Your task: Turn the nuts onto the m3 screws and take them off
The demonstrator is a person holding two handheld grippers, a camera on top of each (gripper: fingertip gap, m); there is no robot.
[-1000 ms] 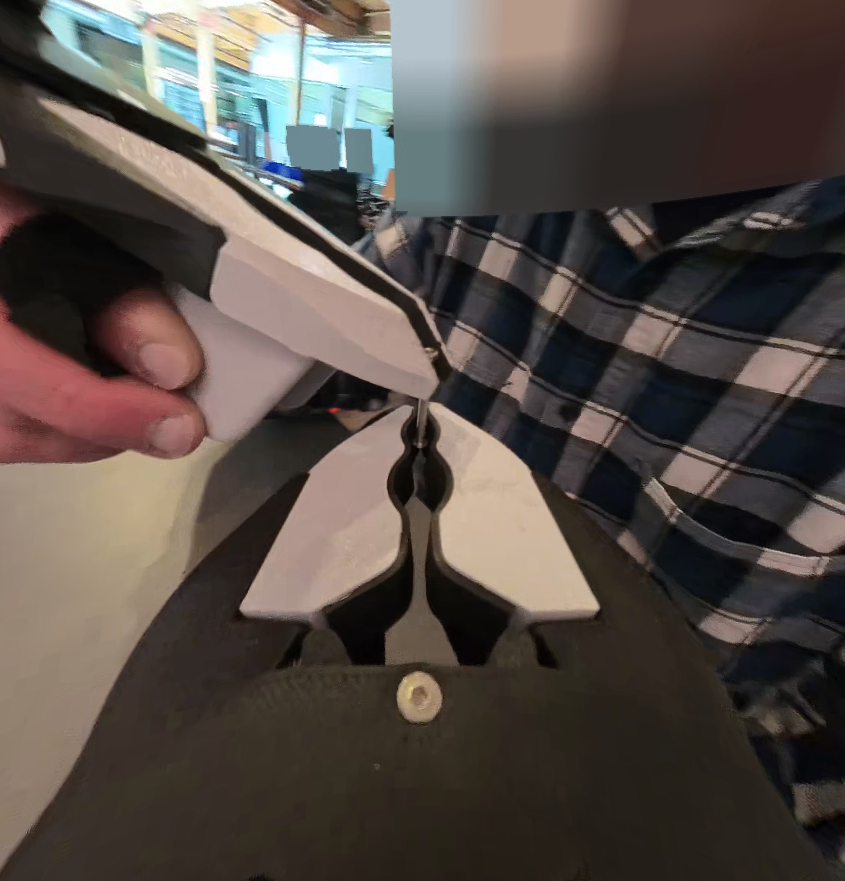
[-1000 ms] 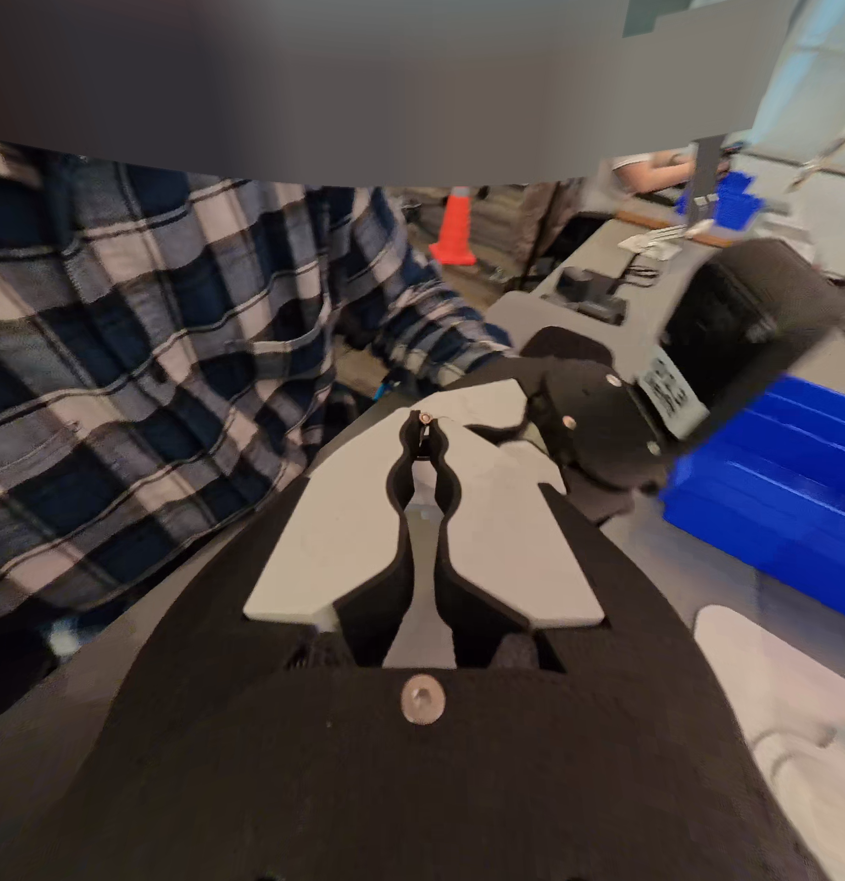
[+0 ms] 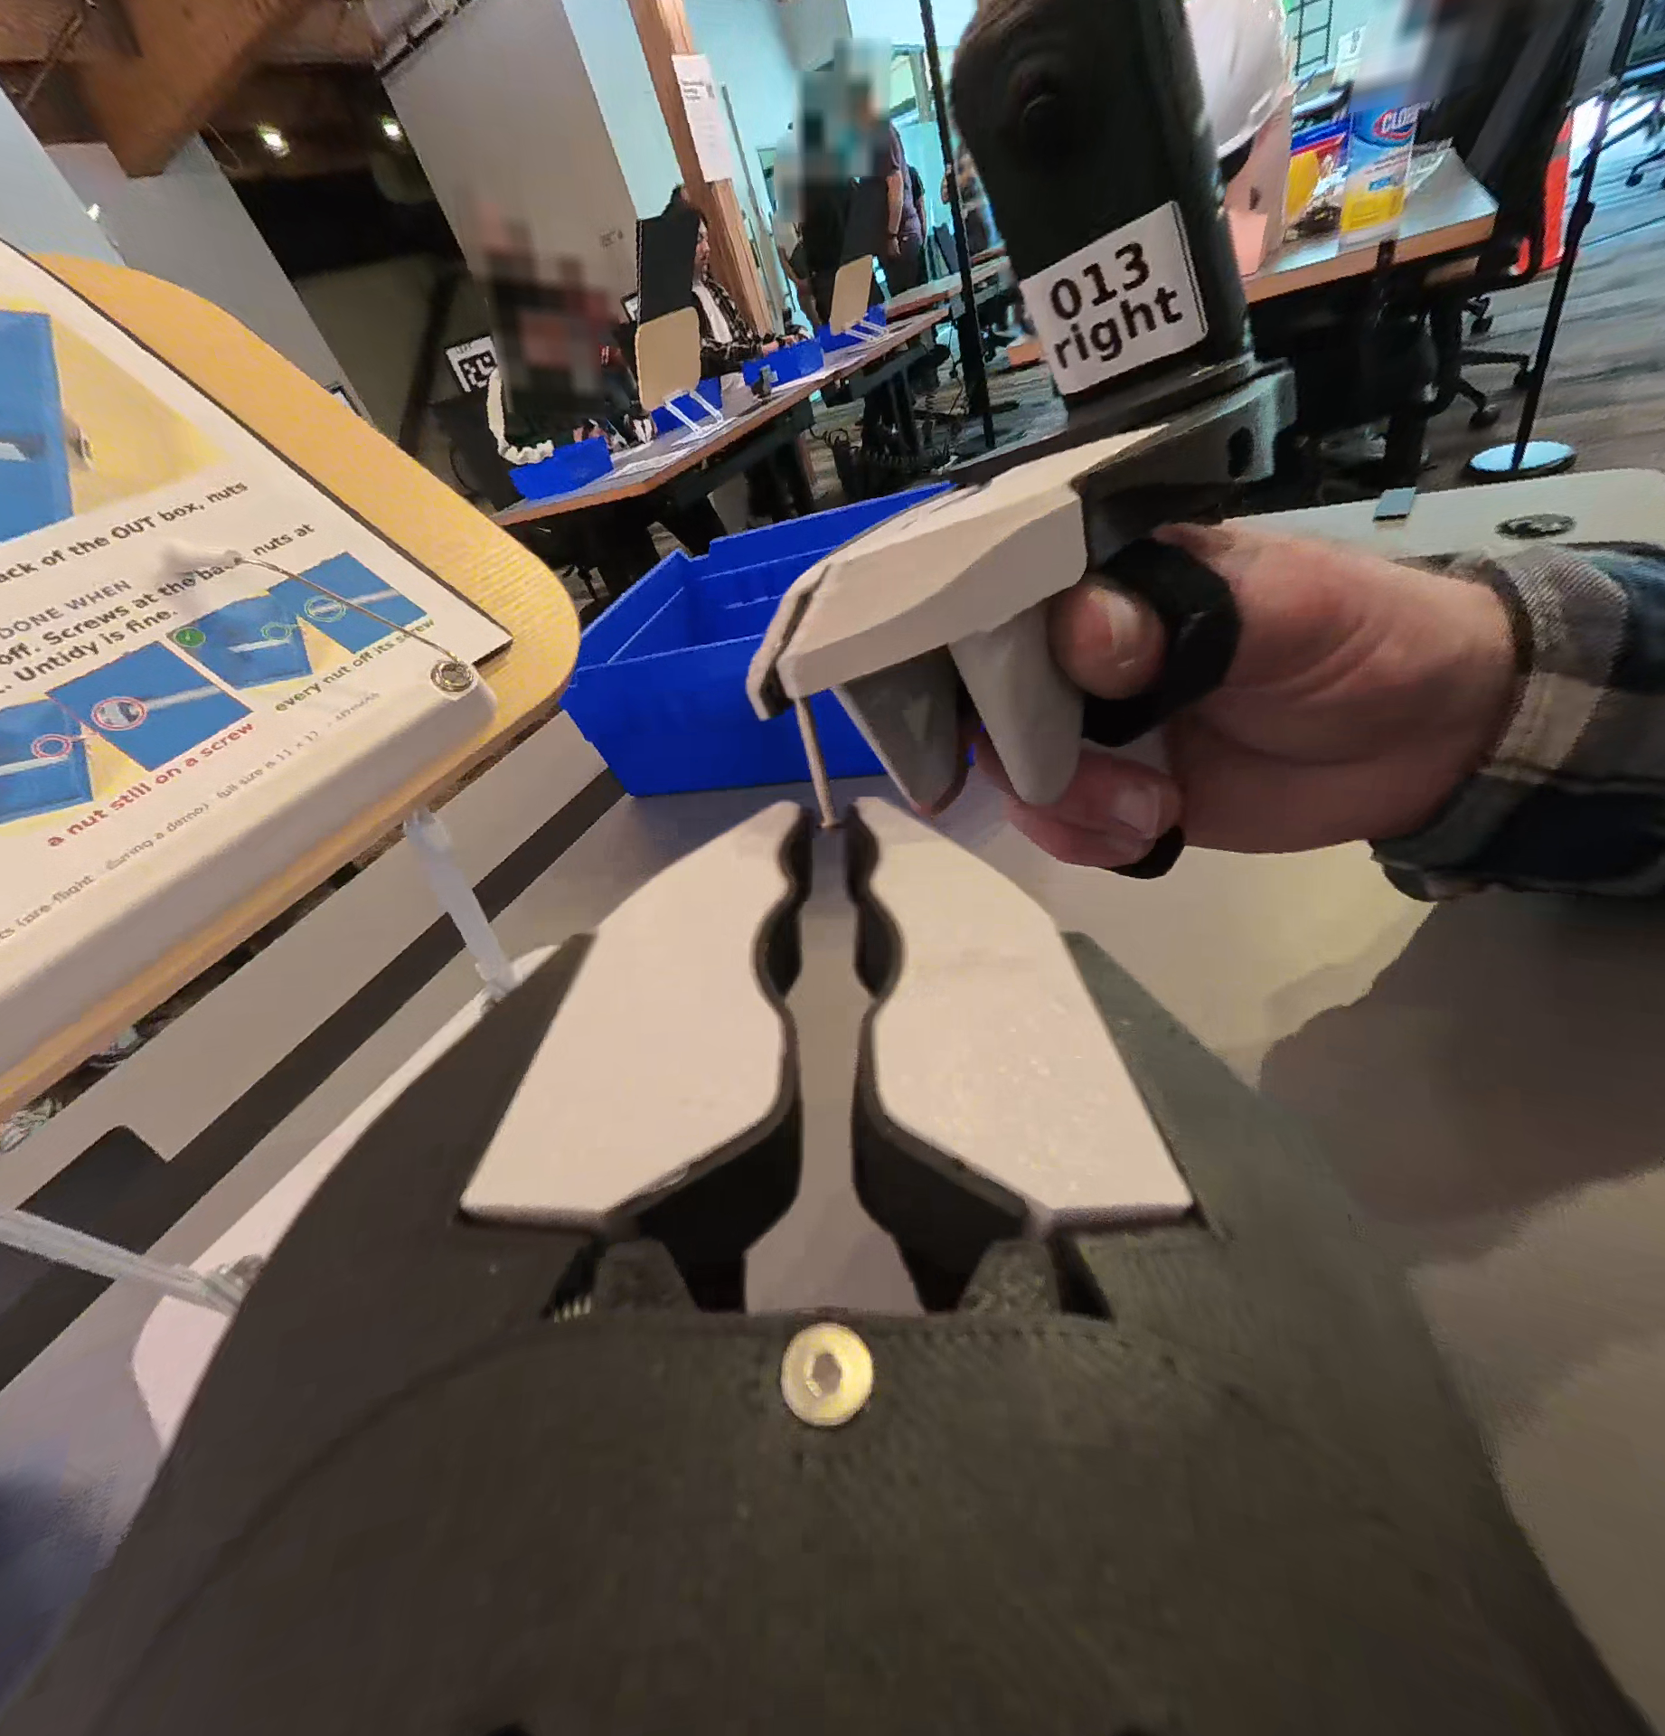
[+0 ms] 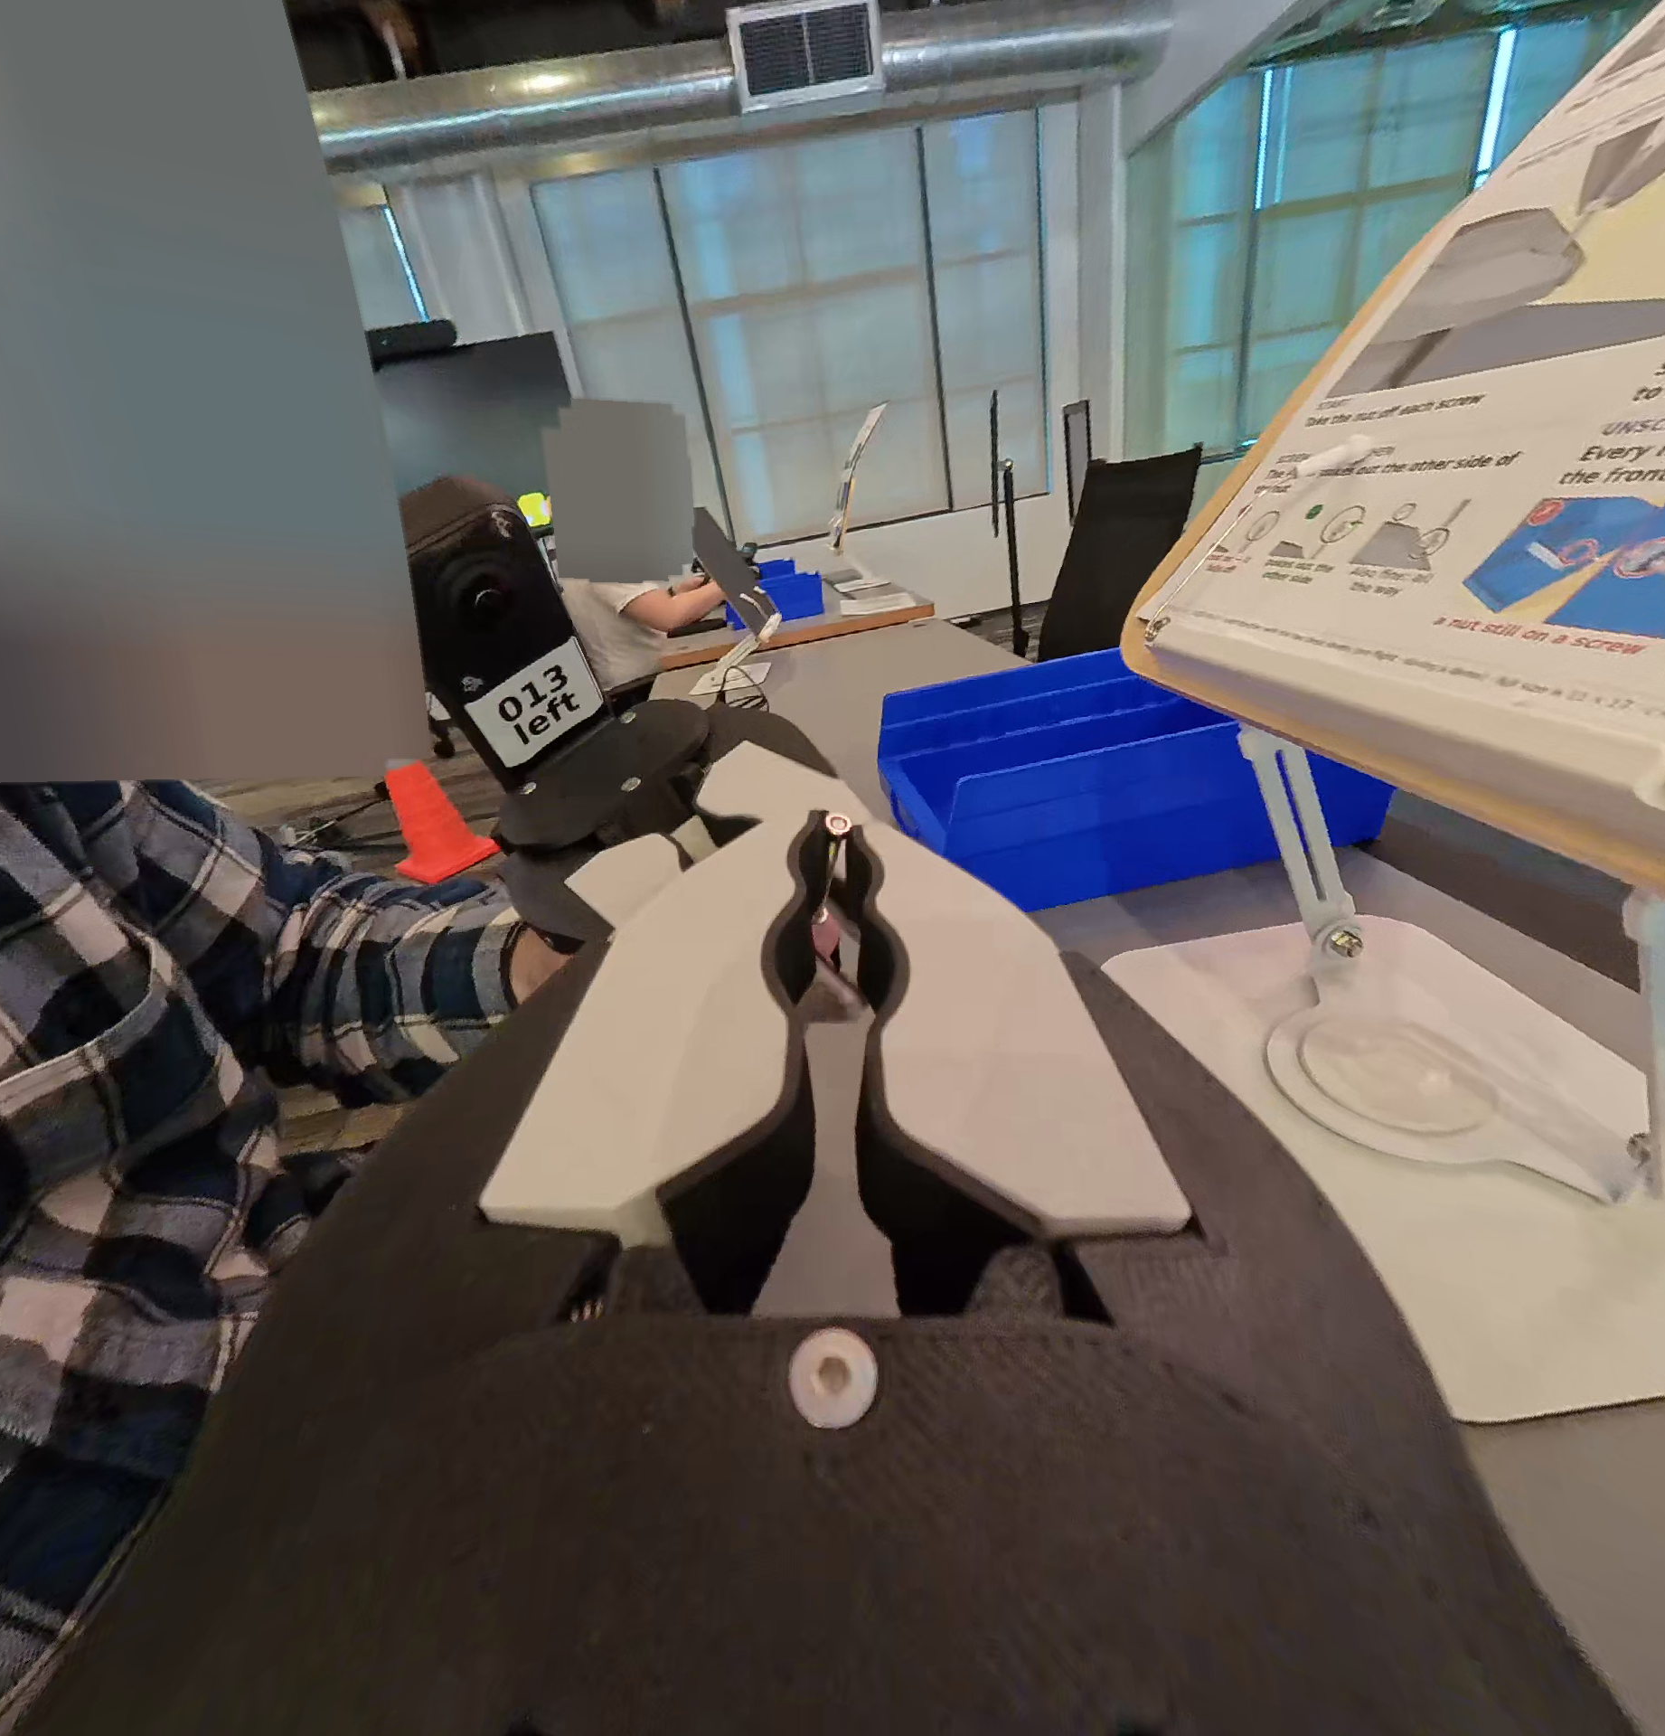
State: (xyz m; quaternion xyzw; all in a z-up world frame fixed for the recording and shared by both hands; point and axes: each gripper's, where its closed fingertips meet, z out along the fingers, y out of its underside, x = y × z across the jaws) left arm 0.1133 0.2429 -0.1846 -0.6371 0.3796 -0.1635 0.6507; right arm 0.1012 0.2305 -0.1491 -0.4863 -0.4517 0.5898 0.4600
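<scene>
My right gripper (image 4: 838,836) is shut on a thin metal screw (image 4: 833,869) just under its head, and the shaft runs down between the pads. In the left wrist view the right gripper (image 3: 777,676) comes in from the right, and the screw (image 3: 815,761) hangs down from its tips. My left gripper (image 3: 829,827) is closed narrowly on a small nut (image 3: 829,823) at the screw's lower end. In the right wrist view the left gripper's body (image 4: 603,780) lies behind and left of my right fingers, with its tips hidden. Both grippers are held above the grey table (image 3: 1279,939).
A blue divided bin (image 3: 678,676) stands just beyond the grippers and also shows in the right wrist view (image 4: 1092,798). An instruction board (image 3: 199,611) on a white stand (image 4: 1373,1221) overhangs one side. An orange cone (image 4: 430,827) stands on the floor. Other people sit at far tables. Left and right tips are no more than a few centimetres apart.
Both grippers have swung away from the plaid shirt and now face the table and the blue bin. The right stays shut on the screw. The left fingers stand slightly wider than before.
</scene>
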